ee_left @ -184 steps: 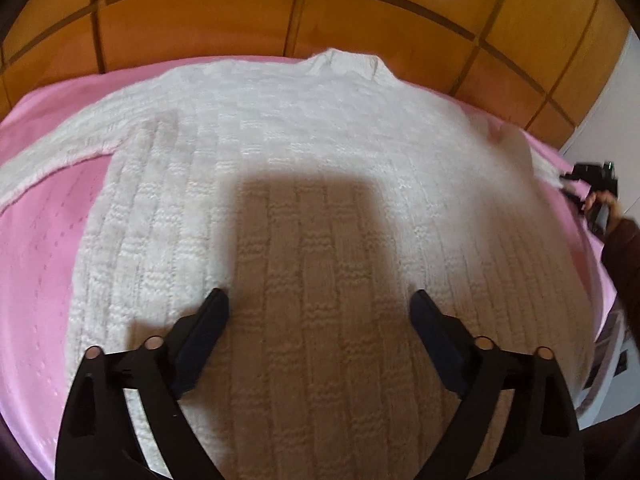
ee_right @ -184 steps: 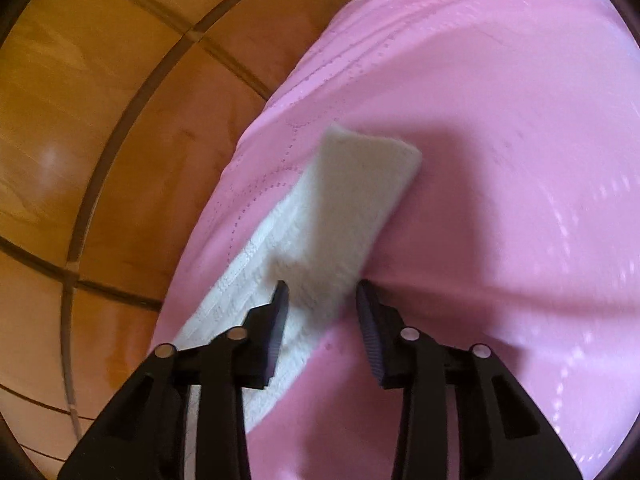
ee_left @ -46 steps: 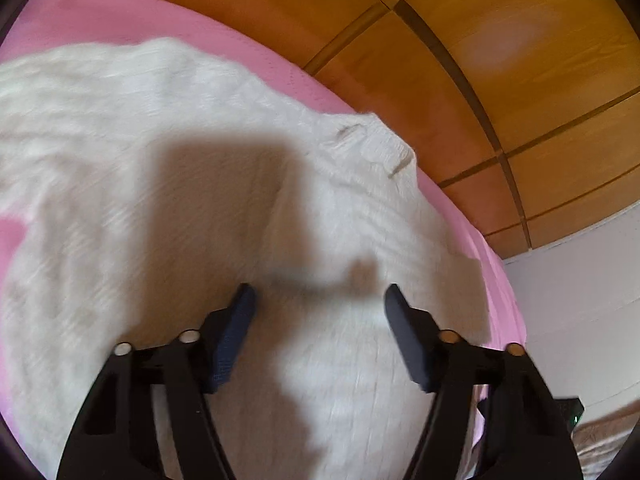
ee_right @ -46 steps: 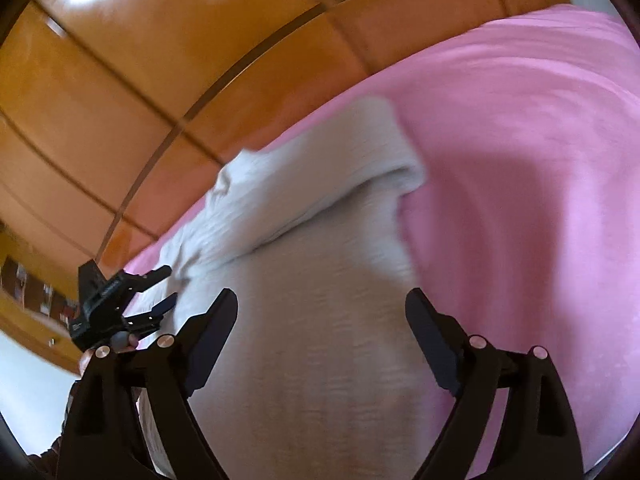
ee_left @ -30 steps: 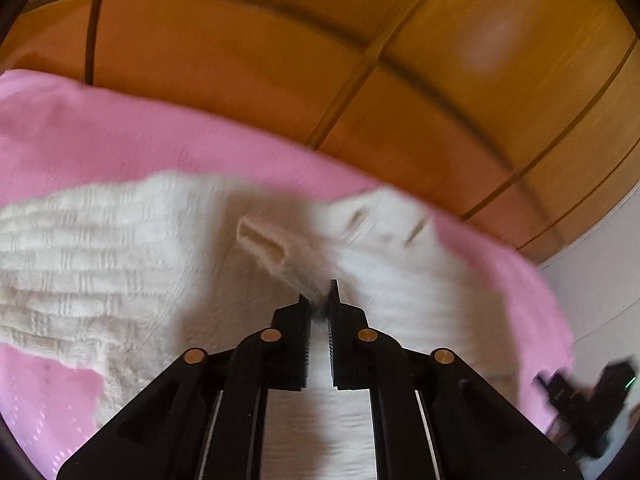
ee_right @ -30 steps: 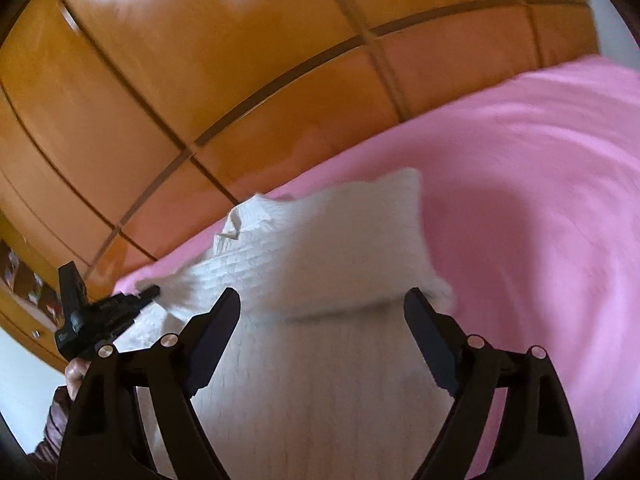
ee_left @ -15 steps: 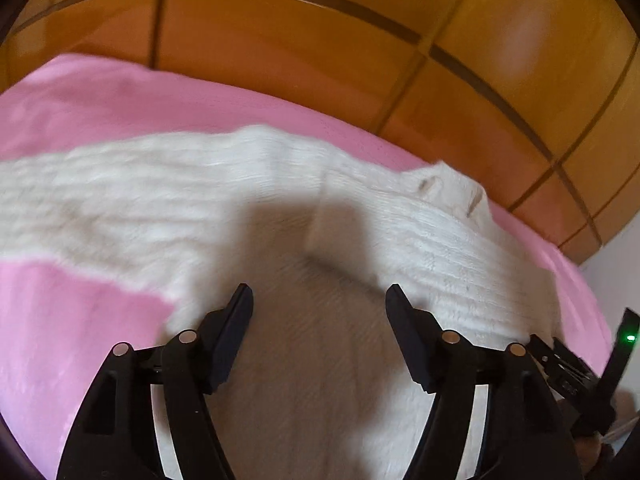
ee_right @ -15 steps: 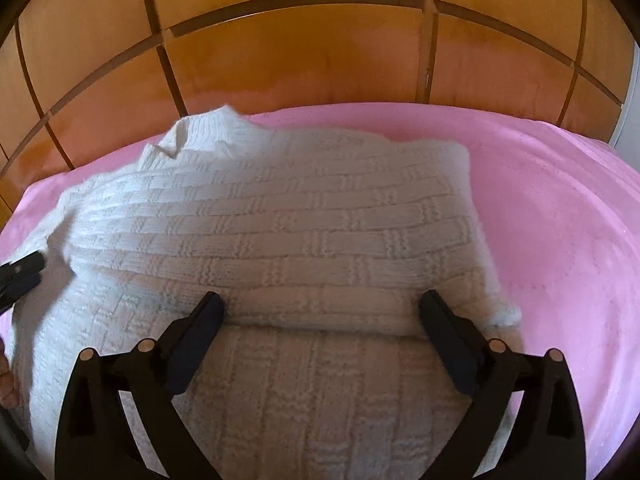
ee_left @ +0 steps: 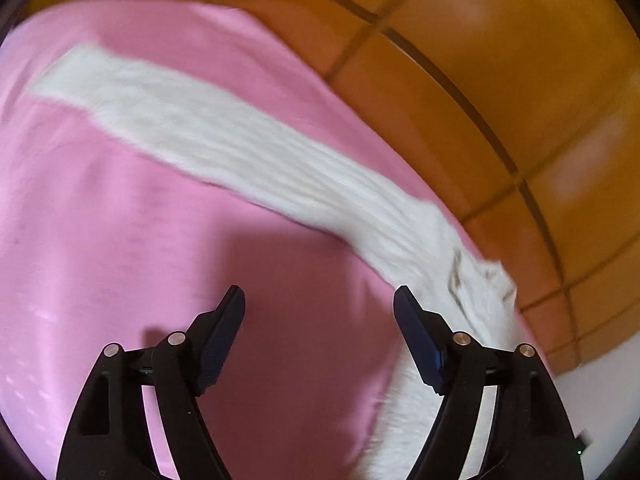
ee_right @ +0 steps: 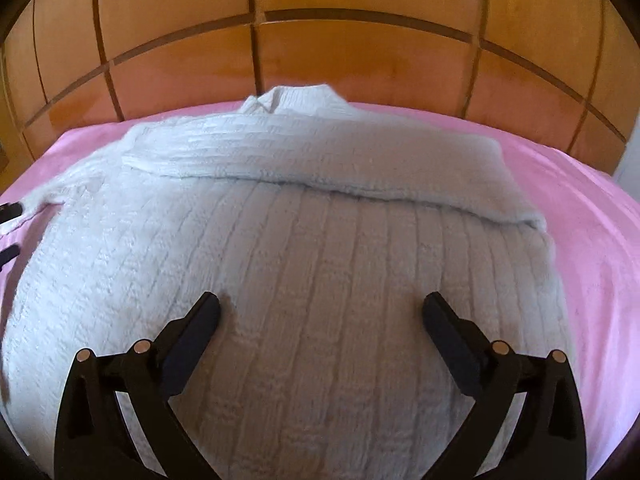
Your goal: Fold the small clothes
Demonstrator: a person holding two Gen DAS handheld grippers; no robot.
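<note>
A white knitted sweater [ee_right: 320,264] lies flat on the pink bed sheet [ee_right: 592,232], collar [ee_right: 288,98] toward the headboard. One sleeve [ee_right: 328,168] is folded across its chest. My right gripper [ee_right: 322,302] hovers over the sweater's body, its jaws opening with nothing between them. In the left wrist view the other sleeve [ee_left: 224,140] stretches out straight across the sheet [ee_left: 100,240] to the upper left. My left gripper [ee_left: 319,292] is over bare sheet just below that sleeve, jaws opening and empty. Its fingertips [ee_right: 9,210] show at the left edge of the right wrist view.
A wooden panelled headboard [ee_right: 360,52] runs along the far edge of the bed, also seen in the left wrist view as headboard [ee_left: 500,60]. A pale wall [ee_left: 592,392] shows at the lower right there. Pink sheet lies bare on both sides of the sweater.
A second ago my left gripper was shut at the folded sleeve's cuff; it has let go, opened and swung left over the sheet. My right gripper widened and now faces the sweater squarely.
</note>
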